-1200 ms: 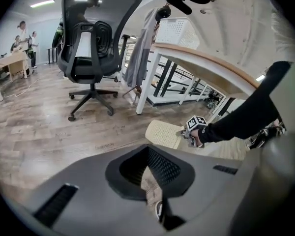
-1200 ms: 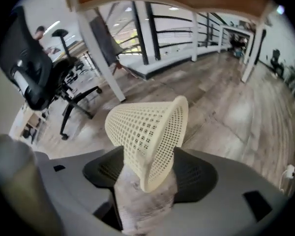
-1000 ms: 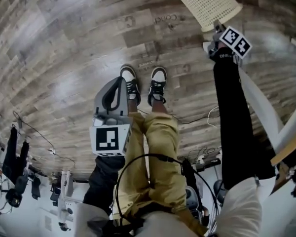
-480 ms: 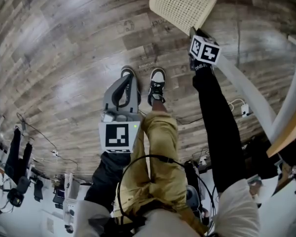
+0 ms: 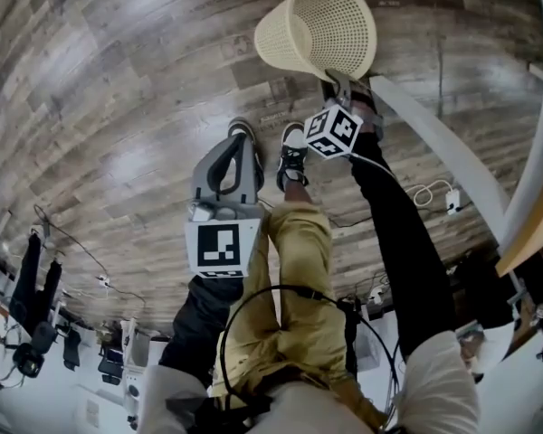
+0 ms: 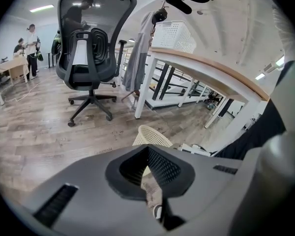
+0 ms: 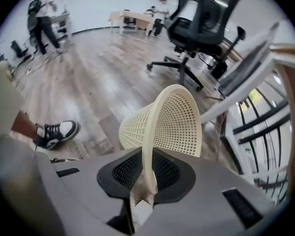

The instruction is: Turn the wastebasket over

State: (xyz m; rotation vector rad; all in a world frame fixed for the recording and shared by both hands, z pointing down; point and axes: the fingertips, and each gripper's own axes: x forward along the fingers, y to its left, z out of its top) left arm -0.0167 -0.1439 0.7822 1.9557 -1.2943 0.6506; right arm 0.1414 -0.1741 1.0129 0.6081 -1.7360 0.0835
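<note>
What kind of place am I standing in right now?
Most likely an open-plan office or lab workspace: a black mesh swivel office chair, a white-framed desk with a wooden top, and a grey-brown wood-plank floor.

Wood-plank floor (image 5: 118, 107), grey-brown, glossy. 1 black mesh chair (image 6: 88, 58) near a white-legged desk (image 6: 201, 65) with wood top. White wall (image 6: 19, 21), ceiling strip light (image 6: 42, 8). Cable (image 5: 425, 193) on floor.

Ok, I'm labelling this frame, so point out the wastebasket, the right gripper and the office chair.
wastebasket (image 5: 326, 27): head view, inner mesh wall.
right gripper (image 7: 146, 181): right gripper view, between its jaws, at the pinched rim.
office chair (image 6: 96, 33): left gripper view, backrest.
</note>
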